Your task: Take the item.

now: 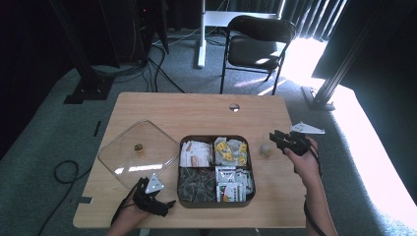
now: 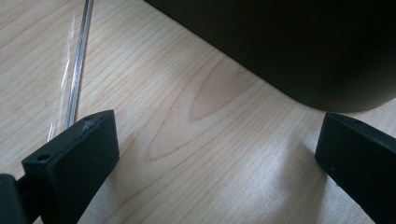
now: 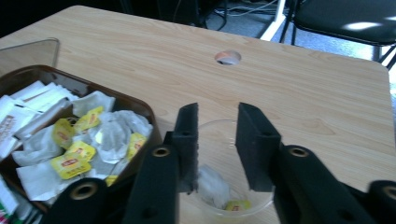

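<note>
- Right gripper view: the right tongs (image 3: pixel 217 149) stand part open directly above a clear plastic cup (image 3: pixel 224 186), gripping nothing; a tea bag (image 3: pixel 212 186) with a yellow tag lies at the cup's bottom, below the pads.
- To the cup's left sits the brown compartment tray (image 3: pixel 140 109) of tea bags.
- High view: the left tongs (image 1: pixel 164 206) rest open and empty at the worktop's (image 1: pixel 196 110) near edge, beside the clear lid (image 1: pixel 137 152), farther from the cup.

Harsh window glare, dim surroundings
</note>
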